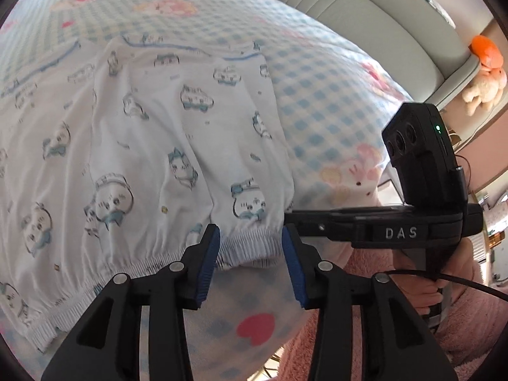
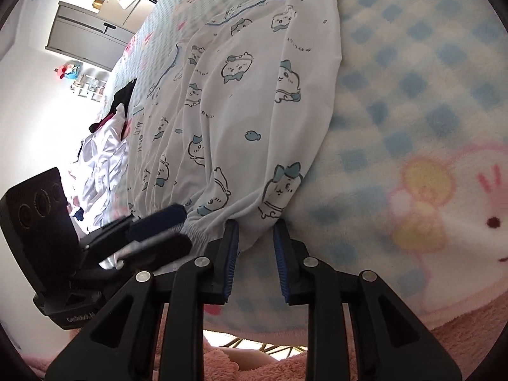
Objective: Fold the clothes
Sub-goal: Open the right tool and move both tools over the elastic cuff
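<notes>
White cartoon-print pajama pants (image 1: 152, 146) spread flat on checked blanket (image 1: 317, 95). Left gripper (image 1: 250, 238) open at pants' elastic waistband (image 1: 247, 244); right gripper (image 2: 255, 233) open beside waistband, gripping nothing.

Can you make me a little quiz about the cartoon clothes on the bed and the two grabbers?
1. True or false: the left gripper is squeezing the white printed garment.
2. What lies under the garment? A) checked blanket B) wooden table C) carpet
3. Which part of the garment lies nearest the right gripper?

Key: 1. False, its jaws stand open. 2. A. 3. The gathered elastic band.
</notes>
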`<state>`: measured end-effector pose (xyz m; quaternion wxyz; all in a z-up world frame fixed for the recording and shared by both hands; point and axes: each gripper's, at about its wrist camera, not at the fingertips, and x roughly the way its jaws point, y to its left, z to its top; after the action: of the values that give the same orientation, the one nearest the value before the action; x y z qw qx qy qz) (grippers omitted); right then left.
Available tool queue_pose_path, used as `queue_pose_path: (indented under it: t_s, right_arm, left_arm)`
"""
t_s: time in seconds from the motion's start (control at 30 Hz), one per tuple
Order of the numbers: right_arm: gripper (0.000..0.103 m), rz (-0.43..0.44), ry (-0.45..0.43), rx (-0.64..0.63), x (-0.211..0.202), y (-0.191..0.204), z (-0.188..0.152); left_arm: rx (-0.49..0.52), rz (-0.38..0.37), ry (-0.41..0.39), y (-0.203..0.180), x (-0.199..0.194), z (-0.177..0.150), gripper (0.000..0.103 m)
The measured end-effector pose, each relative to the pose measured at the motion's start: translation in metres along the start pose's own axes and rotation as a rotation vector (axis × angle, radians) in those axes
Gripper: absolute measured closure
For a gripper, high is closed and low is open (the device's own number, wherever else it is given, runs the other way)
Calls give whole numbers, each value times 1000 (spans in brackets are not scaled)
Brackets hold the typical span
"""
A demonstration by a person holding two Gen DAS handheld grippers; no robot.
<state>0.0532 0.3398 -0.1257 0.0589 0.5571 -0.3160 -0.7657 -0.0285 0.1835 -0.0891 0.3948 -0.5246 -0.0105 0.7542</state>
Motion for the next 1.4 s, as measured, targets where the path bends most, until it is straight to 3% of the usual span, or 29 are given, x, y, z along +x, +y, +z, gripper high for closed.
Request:
queue_pose_path:
  t_s: [0.03,0.1,0.3,0.4,0.67,0.9,1.0,1.2,1.4]
  right_arm:
    - [79,-74,6,-14,1,2,-2]
    - [79,-192,20,-40,3,5,-5]
    - [76,-104,62,-60,20,10,-15]
    - [76,-21,38,-16,23,8,-8]
    - [76,87,6,-34,14,18,0]
    - [76,162,-11,-4,14,16,4]
    - [76,137,-15,1,11,13,4]
    - [76,114,-48,50,0,-3,6]
    - [76,85,-62,70,-7,-14,12]
  left_arm:
    - [-10,18,-5,1,0,2,63]
    - [-7,47,18,2,6,4,79]
    - [19,68,102,-1,28,-7,82]
    - [8,71,110,0,30,-15,82]
    - [-148,-147,25,23,-6,-10,76]
    - [-123,-163,75,15,6,-6,73]
    - [-151,-184,96,17,15,-7,71]
    - [-118,-163,140,5,33,-8,68]
    - [-8,-47,193,-20,50,-7,62]
